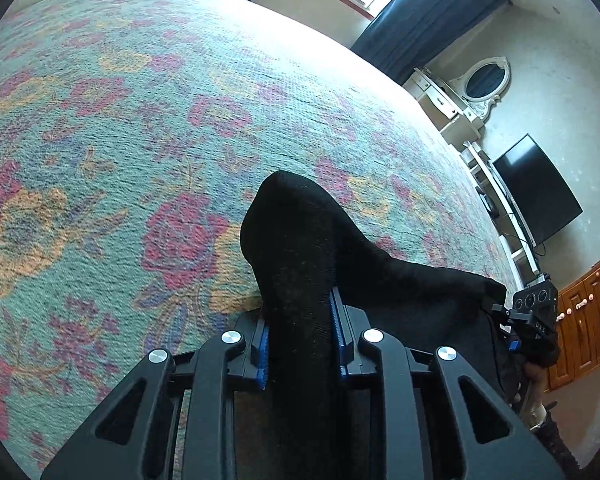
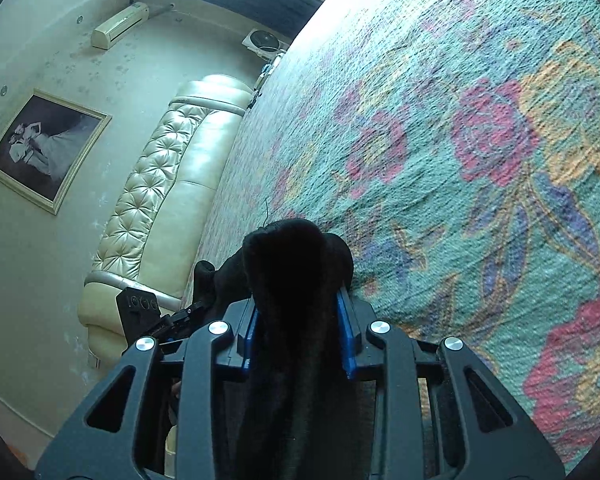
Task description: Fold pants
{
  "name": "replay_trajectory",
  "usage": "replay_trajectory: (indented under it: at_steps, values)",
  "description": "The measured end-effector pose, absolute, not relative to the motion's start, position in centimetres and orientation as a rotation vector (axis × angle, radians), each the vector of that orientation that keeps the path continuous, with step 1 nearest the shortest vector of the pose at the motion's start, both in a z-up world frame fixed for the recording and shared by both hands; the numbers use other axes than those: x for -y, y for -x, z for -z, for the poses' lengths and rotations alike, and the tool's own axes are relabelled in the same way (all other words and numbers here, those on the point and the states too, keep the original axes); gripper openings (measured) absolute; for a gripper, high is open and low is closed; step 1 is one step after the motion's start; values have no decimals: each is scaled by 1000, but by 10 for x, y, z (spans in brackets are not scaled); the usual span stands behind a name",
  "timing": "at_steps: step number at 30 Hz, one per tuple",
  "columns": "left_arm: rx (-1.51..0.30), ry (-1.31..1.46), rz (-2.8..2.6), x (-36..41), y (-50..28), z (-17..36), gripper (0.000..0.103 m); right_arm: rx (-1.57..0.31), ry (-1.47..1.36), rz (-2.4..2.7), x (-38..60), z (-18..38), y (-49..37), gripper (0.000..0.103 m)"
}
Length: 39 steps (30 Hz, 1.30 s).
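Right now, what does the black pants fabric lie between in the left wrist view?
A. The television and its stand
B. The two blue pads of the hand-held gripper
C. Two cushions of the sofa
B: the black pants run between the blue pads of the left hand-held gripper, which press on them.

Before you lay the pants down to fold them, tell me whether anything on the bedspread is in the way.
Nothing visible is. Both the left claw and the right claw are clamped on the black pants, and the floral bedspread ahead of them shows only its own pattern. The part beneath the claws is out of view.
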<state>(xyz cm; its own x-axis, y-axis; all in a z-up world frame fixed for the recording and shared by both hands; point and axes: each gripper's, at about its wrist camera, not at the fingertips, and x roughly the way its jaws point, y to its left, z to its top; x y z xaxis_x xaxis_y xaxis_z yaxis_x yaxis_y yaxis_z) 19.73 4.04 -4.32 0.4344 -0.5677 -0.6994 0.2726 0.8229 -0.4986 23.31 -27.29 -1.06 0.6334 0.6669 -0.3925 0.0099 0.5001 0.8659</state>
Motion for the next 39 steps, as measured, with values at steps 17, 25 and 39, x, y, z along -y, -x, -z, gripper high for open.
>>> replay_trajectory:
  at_steps: [17,25,39]
  values:
    - [-1008,368,522,-41,-222,56,24,-812,-1034,-446,280,27,-286,30]
    - [-1016,380,536,-45,-223,64,31,-807,-1085,-451,291,41,-284,30]
    - [-1028,727,636,-120,-106,78,56,-856,-1168,-501,296,36,-198,64]
